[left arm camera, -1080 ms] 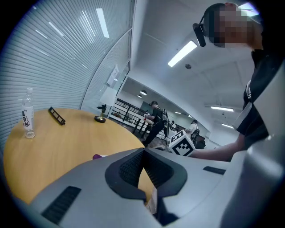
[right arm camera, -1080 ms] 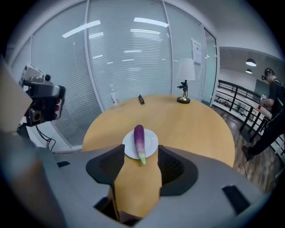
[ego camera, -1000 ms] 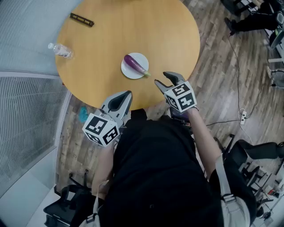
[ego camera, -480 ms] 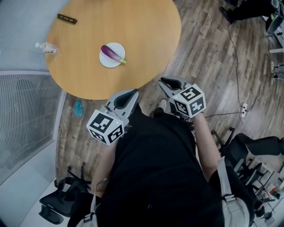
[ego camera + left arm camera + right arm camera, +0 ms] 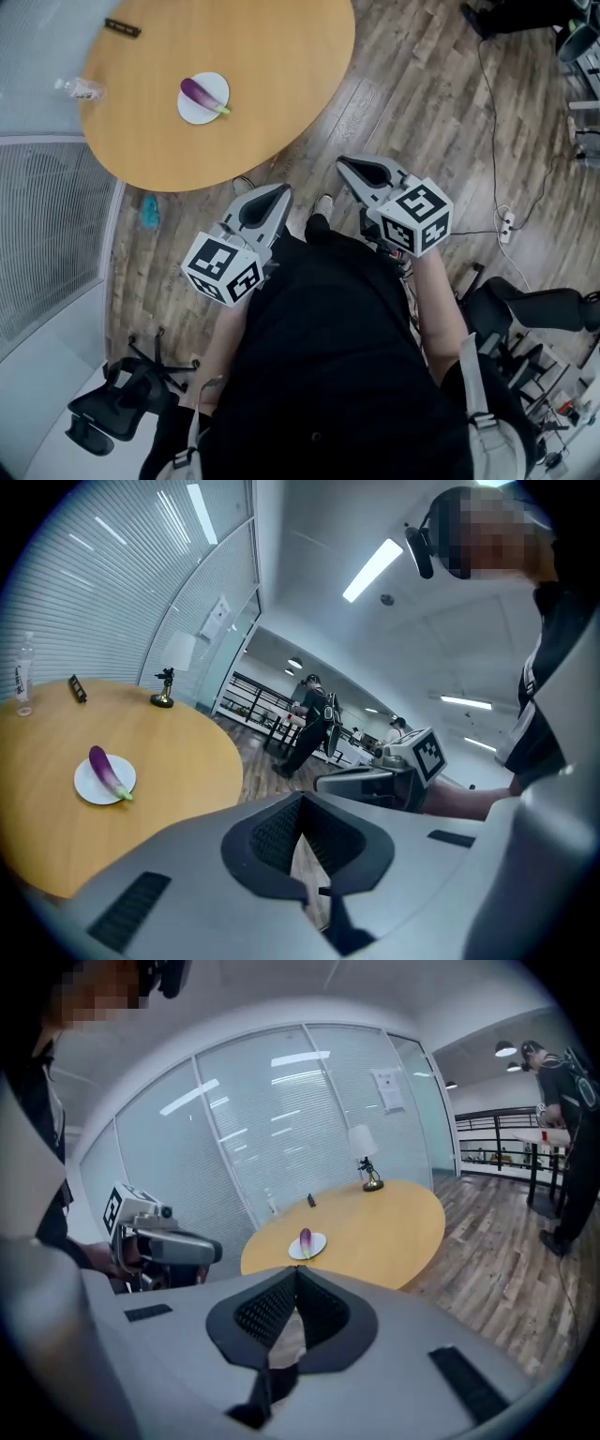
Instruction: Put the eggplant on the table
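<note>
The purple eggplant (image 5: 203,94) lies on a small white plate (image 5: 192,112) on the round wooden table (image 5: 272,75), at the upper left of the head view. Both grippers hang over the wood floor, well short of the table and close to my body. The left gripper (image 5: 281,192) is shut and holds nothing. The right gripper (image 5: 343,162) has just been closing and is now shut with nothing between its jaws. In the left gripper view the eggplant (image 5: 108,771) sits far off to the left. Straight ahead in the right gripper view, the eggplant (image 5: 306,1238) looks small and distant.
A water bottle (image 5: 75,88) and a black bar (image 5: 124,28) lie on the table's far side, and a small stand (image 5: 372,1179) at its far edge. A glass wall with blinds runs on the left. An office chair (image 5: 117,403), a cable with a power strip (image 5: 507,225) and a blue object (image 5: 148,210) are on the floor.
Both grippers have drawn back from the table edge, which now lies farther off at the upper left. The right gripper's jaws went from open to shut, with nothing in them.
</note>
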`<state>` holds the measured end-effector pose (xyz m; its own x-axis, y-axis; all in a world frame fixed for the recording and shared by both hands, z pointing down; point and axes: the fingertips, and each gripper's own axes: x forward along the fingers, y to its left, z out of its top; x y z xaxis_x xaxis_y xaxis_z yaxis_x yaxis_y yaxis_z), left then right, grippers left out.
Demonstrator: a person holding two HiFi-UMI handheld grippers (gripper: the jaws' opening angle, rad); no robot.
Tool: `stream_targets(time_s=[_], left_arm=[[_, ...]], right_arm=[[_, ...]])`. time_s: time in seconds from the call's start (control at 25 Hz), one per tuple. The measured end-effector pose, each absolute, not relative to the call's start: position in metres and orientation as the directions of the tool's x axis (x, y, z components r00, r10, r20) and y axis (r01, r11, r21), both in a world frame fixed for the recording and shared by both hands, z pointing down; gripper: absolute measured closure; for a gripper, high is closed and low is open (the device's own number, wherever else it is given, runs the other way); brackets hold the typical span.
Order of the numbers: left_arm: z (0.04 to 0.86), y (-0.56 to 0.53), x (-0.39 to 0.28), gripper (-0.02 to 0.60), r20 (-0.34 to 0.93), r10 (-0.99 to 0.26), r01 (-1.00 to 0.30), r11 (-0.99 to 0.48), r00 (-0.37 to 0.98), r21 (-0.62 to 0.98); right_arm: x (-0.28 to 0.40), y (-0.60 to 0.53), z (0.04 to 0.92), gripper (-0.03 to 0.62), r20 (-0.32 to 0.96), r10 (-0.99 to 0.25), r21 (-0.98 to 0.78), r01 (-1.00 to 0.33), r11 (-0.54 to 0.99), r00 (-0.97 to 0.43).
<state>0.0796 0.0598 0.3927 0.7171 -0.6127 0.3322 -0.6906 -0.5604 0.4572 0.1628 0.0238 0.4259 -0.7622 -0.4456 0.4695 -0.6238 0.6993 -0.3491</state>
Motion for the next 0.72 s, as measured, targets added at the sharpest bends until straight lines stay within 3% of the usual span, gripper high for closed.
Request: stream_targets(time_s=[0.48, 0.72], left_arm=[[0.358, 0.036, 0.091, 0.572, 0.275, -0.606, -0.663, -0.642, 0.746, 0.385], [0.355, 0.033, 0.091, 0.572, 0.274, -0.597, -0.655, -0.652, 0.754, 0.382]], right_arm=[[0.208, 0.022, 0.359, 0.577, 0.297, -0.547, -0.362, -0.623, 0.693, -0.782], [0.219, 0.028, 0.351, 0.577, 0.278, -0.564, -0.355, -0.629, 0.692, -0.778]])
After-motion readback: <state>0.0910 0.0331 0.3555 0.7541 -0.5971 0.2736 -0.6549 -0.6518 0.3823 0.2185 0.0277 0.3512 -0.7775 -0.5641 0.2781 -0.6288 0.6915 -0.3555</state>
